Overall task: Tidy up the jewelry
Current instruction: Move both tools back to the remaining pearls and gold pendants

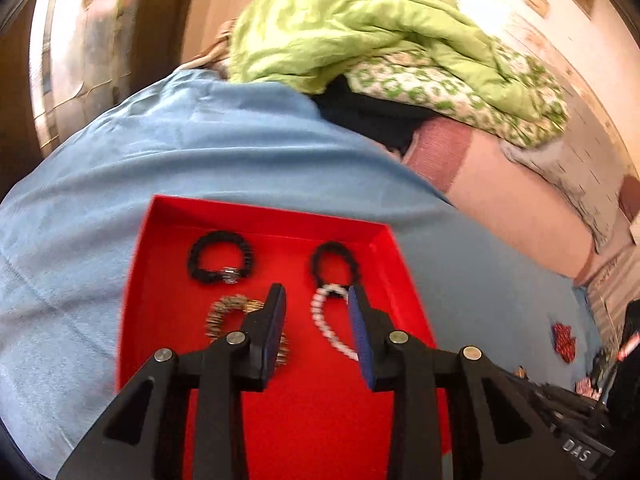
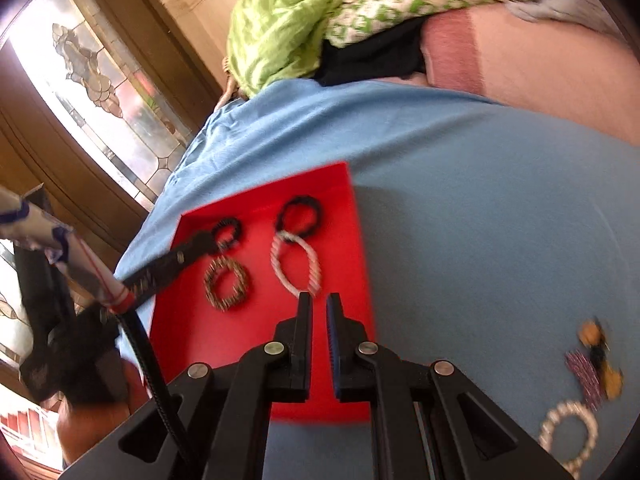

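Four bracelets were laid out inside the red tray (image 1: 160,280), the white bead bracelet (image 1: 324,320) nearest its right wall. The left gripper (image 1: 318,304) was held partly open over it, empty. The right gripper (image 2: 319,304) was kept nearly shut, also empty.

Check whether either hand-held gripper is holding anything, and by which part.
Nothing is held: the left hand-held gripper is open and empty, the right hand-held gripper shut on nothing.

Four bracelets (image 2: 294,262) in red tray (image 2: 320,384)
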`<state>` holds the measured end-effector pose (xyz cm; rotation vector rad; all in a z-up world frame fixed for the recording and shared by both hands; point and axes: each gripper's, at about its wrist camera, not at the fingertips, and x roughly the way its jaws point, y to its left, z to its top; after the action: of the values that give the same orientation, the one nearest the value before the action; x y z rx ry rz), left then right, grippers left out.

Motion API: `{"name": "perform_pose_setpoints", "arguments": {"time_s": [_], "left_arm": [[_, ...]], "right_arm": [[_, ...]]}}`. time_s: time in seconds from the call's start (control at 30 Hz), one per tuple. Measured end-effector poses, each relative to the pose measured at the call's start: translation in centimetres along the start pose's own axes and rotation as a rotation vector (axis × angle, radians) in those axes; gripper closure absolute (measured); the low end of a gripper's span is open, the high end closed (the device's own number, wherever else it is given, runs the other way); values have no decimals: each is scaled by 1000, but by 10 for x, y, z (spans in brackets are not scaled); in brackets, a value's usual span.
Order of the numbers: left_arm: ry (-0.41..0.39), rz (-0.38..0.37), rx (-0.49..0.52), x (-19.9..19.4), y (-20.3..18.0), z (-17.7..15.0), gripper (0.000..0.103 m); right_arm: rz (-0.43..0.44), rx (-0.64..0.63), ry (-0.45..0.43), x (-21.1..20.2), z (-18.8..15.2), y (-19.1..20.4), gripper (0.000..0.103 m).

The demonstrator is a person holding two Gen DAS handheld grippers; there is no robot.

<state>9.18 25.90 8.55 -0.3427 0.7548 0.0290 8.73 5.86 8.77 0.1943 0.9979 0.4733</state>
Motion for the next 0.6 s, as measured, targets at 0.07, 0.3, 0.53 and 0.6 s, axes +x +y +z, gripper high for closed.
{"name": "perform_pose_setpoints", "arguments": {"time_s": [0.07,0.3,0.53,0.6], "left_arm": [[5,-18,30,1,-16,-2,72],[52,-68,187,10,-85,-24,72],[127,-143,336,19,-154,-63,72],[165,-186,367,20,-168,-75,72]], "right_arm": [[-3,27,-10,-18,-9,-19,95],[-68,188,-110,-99,-34,-113,95],[-129,431,-190,-140,-61,-209,95],[-112,474,-192,-143,-62,-223,95]]}}
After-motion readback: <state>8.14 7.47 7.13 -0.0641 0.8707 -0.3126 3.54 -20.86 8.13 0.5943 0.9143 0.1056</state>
